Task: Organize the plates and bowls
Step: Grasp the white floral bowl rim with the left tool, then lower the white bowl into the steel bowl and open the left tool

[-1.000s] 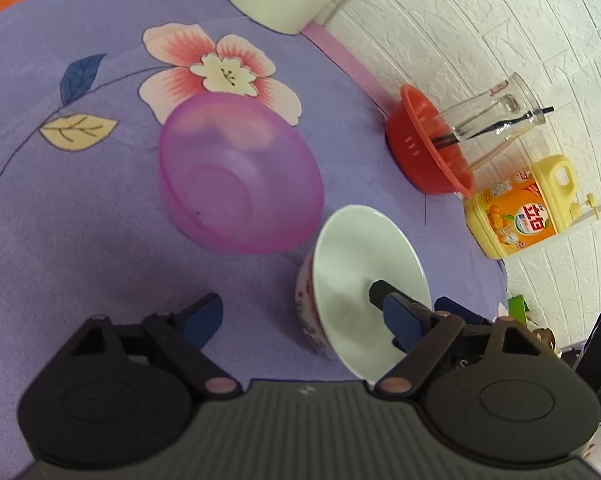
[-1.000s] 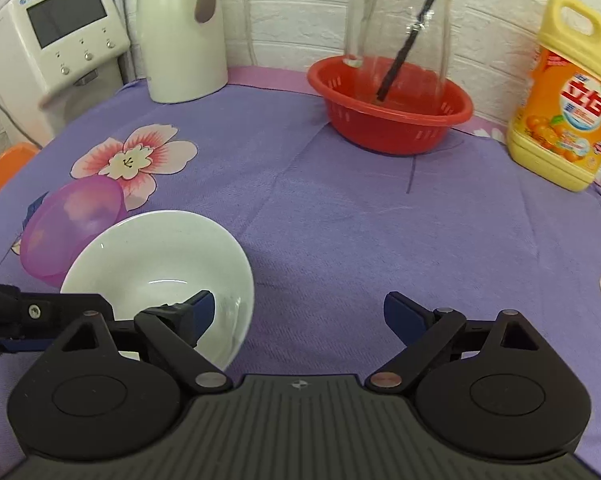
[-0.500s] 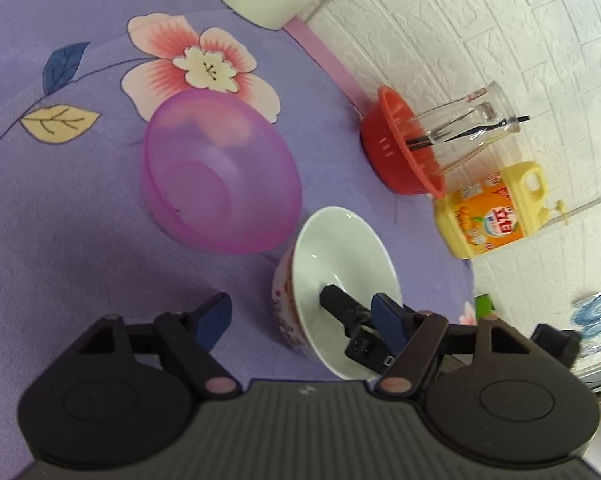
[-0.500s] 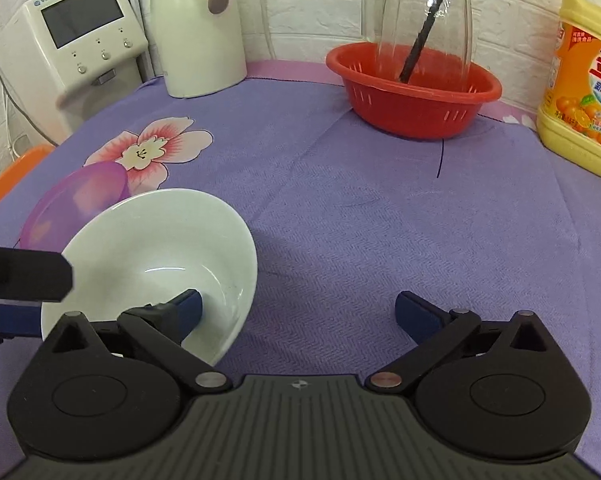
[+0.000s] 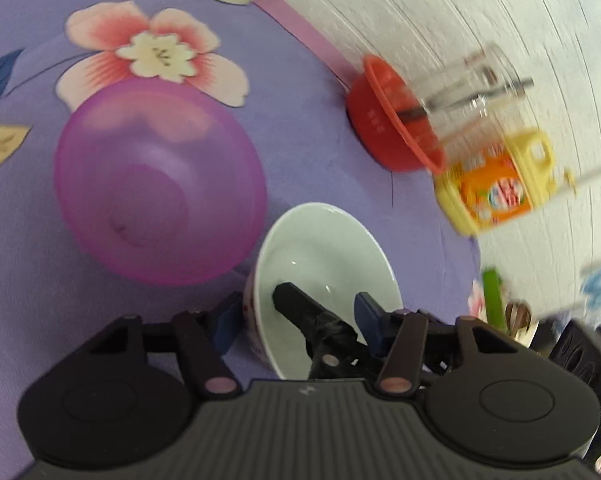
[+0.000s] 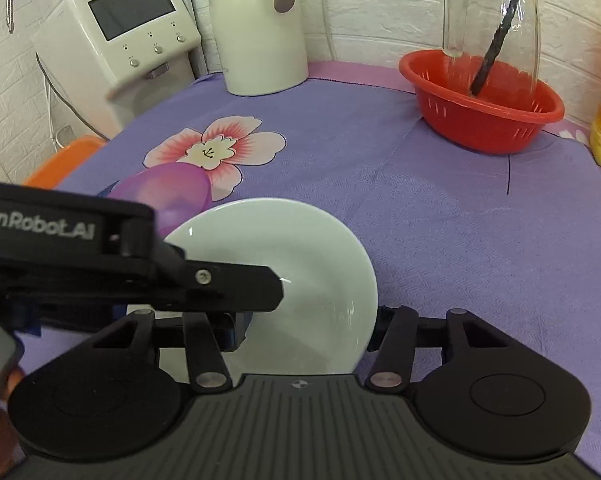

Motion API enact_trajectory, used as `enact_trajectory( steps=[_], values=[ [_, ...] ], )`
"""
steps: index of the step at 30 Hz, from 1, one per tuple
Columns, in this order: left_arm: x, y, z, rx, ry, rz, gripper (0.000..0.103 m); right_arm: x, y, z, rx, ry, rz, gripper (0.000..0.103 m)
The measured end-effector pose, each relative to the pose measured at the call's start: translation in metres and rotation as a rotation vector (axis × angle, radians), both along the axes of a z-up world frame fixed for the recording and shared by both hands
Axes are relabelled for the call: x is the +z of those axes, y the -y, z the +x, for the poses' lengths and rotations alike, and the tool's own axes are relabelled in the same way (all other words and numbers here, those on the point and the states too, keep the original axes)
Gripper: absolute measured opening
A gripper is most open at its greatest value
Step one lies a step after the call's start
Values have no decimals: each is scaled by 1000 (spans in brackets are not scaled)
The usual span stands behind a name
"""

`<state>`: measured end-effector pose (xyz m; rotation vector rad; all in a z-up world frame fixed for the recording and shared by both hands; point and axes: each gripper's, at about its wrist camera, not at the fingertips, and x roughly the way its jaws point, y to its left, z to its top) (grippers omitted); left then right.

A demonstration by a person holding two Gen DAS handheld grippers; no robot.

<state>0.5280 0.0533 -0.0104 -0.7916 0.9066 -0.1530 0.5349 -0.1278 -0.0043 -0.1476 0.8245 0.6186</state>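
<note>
A white bowl (image 5: 324, 256) with a flower pattern outside sits tilted on the purple cloth, next to a translucent pink bowl (image 5: 156, 184). My left gripper (image 5: 296, 316) is open with its fingers astride the white bowl's near rim, one outside and one inside. My right gripper (image 6: 308, 324) is open too, astride the same bowl (image 6: 300, 256) from the other side. One right finger (image 5: 300, 308) reaches into the bowl. The left gripper's body crosses the right wrist view and hides part of the pink bowl (image 6: 168, 192).
A red colander (image 6: 484, 108) with a glass jug (image 6: 488, 12) stands at the back, a yellow detergent bottle (image 5: 496, 184) beside it. A cream kettle (image 6: 260, 28) and a white appliance (image 6: 116, 44) stand at the far left edge.
Both grippers have moved in on the white bowl. The left fingers now straddle its rim, the right gripper's fingers straddle it from the other side. The bowl stays tilted.
</note>
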Motion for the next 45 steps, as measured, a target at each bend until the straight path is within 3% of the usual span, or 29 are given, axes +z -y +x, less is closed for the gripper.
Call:
enact_trajectory(
  steps=[6, 13, 22, 26, 36, 45],
  values=[
    [2, 6, -20, -53, -12, 28, 57, 2, 0, -20, -11, -34, 4, 93],
    [8, 13, -63, -68, -11, 3, 57, 10, 2, -59, -14, -35, -32, 95],
    [48, 47, -136, -141, 68, -18, 57, 47, 30, -138, -61, 33, -49, 100],
    [53, 65, -167, -192, 81, -46, 57, 58, 48, -177, -85, 49, -66, 100],
    [48, 128, -238, -343, 94, 113, 57, 50, 86, -264, -152, 57, -96, 103],
    [33, 155, -254, -406, 90, 196, 57, 33, 106, -291, -182, 47, -86, 103]
  ],
)
